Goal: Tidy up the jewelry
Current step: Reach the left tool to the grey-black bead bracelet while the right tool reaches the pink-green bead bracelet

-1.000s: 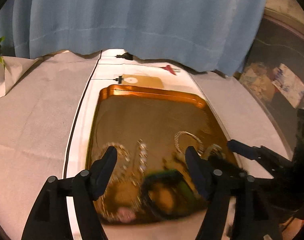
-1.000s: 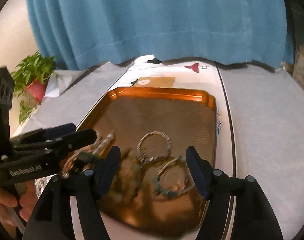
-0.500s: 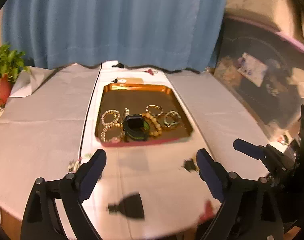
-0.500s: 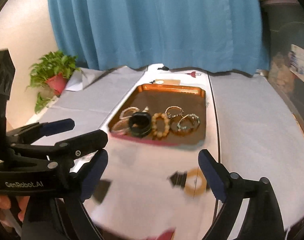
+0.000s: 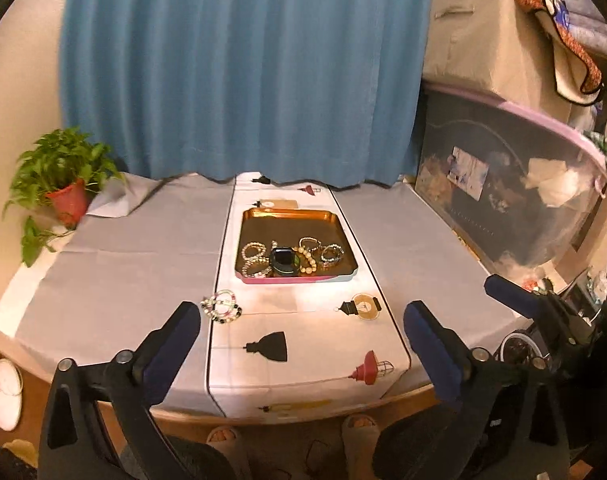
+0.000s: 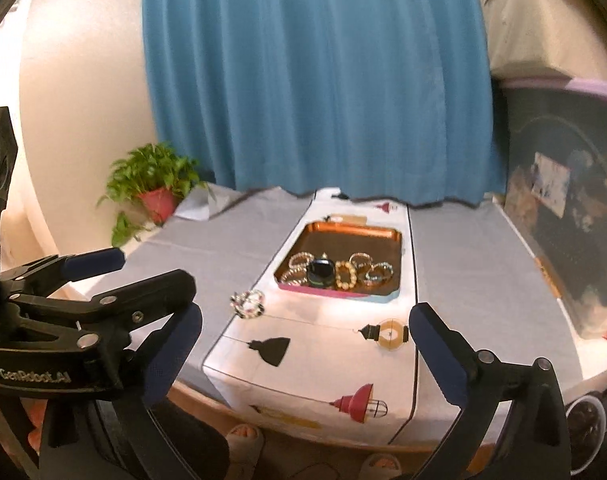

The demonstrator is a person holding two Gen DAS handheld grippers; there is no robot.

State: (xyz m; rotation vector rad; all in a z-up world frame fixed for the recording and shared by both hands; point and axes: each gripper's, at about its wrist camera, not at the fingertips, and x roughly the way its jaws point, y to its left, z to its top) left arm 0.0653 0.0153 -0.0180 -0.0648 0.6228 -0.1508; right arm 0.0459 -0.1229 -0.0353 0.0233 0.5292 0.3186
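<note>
A copper tray stands on the white table runner and holds several beaded bracelets and a black watch; it also shows in the right wrist view. A loose beaded bracelet lies on the runner's left edge in front of the tray, seen too in the right wrist view. My left gripper is open and empty, held back over the table's near edge. My right gripper is open and empty, beside the left one.
A potted plant stands at the table's far left corner. A blue curtain hangs behind the table. A dark storage bin and stacked boxes flank the right side. The person's slippered feet show below the table edge.
Both grippers have pulled far back from just above the tray to beyond the table's near edge. The loose bracelet in front of the tray has come into view.
</note>
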